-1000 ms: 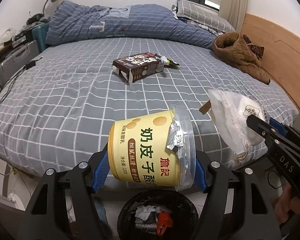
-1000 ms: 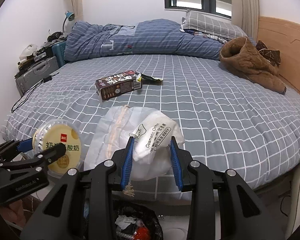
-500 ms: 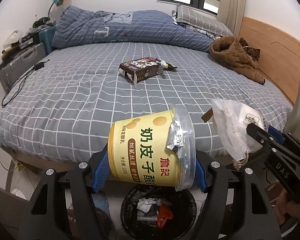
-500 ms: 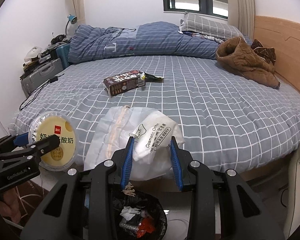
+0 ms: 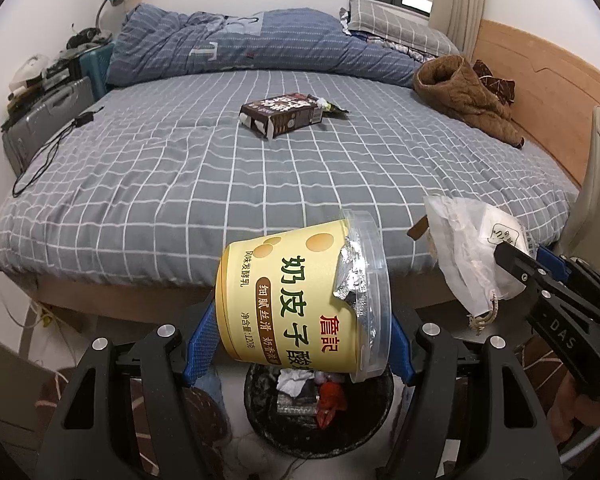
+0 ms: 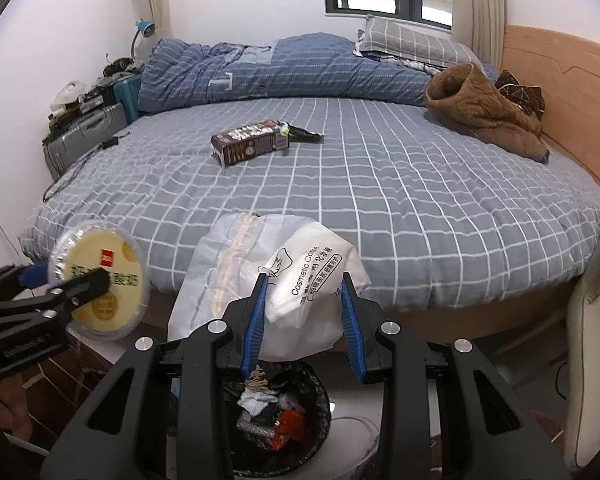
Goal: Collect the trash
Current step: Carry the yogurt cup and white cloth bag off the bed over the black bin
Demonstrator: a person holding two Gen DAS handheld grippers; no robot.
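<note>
**Bin lay directly below both loaded grippers**

Bin, black-lined and already holding crumpled scraps, sat on the floor at the foot of the bed, showing just under the fingertips in both wrist views. The left gripper was clamped on a yellow cup, blue pads pressing its base and its clear lid. The cup lay on its side, long axis across the jaws, torn foil hanging at the lid end; it hung over the near part of the bin mouth. The right gripper was pinching a white bag, which bulged above the pads, its drawstring dangling towards the bin. In my judgement, both loads were about equally near the opening, and a release looked due; the cup's lid end overhung the rim side, so it could clip the edge, and the light bag might drift.

Nothing stood between either load and the bin. The two grippers were close side by side but apart.

Further off, a dark carton and a small wrapper just beside it lay mid-bed, uncollected. A brown jacket lay by the headboard, a duvet beyond.
</note>
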